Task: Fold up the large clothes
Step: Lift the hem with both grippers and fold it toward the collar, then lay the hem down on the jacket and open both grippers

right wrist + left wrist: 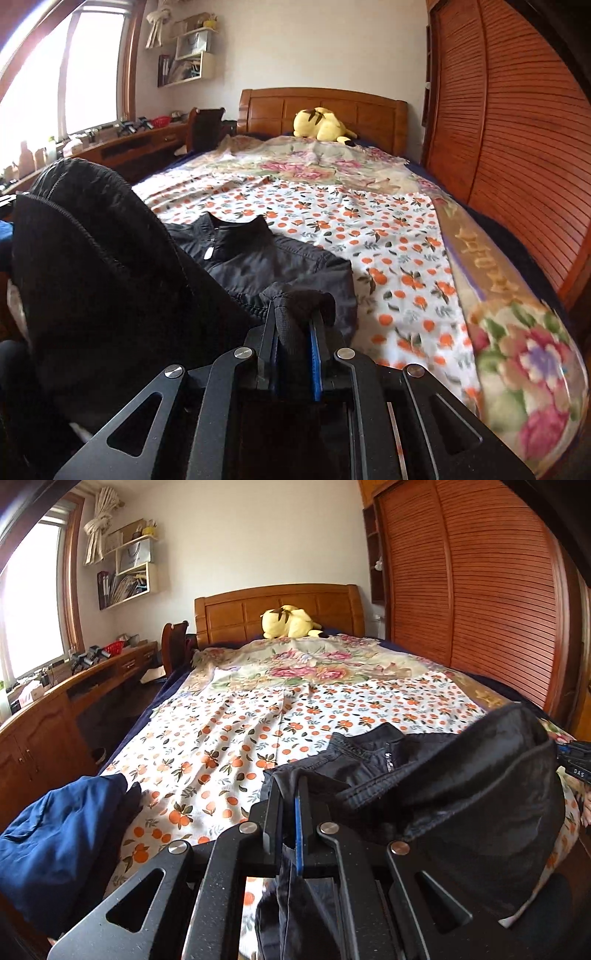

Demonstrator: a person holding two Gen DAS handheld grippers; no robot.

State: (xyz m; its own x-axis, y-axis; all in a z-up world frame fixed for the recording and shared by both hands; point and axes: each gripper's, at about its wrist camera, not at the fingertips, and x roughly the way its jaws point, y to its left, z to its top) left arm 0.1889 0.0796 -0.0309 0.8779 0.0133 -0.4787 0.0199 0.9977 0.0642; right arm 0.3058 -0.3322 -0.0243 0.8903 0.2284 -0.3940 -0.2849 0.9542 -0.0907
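Observation:
A black jacket [461, 782] lies at the near end of the bed, its collar [236, 236] pointing toward the headboard. My left gripper [290, 794] is shut on a fold of the jacket's hem and holds it lifted. My right gripper [297, 317] is shut on another bunch of the black fabric, also lifted. The raised hem arches between the two grippers and hides the jacket's lower part [92, 258].
The bed has an orange-print sheet [229, 738] and a floral blanket [524, 354]. A blue garment [59, 834] lies at the bed's near left corner. A yellow plush toy [288, 622] sits by the headboard. A wooden desk [55, 709] stands left, a slatted wardrobe [480, 590] right.

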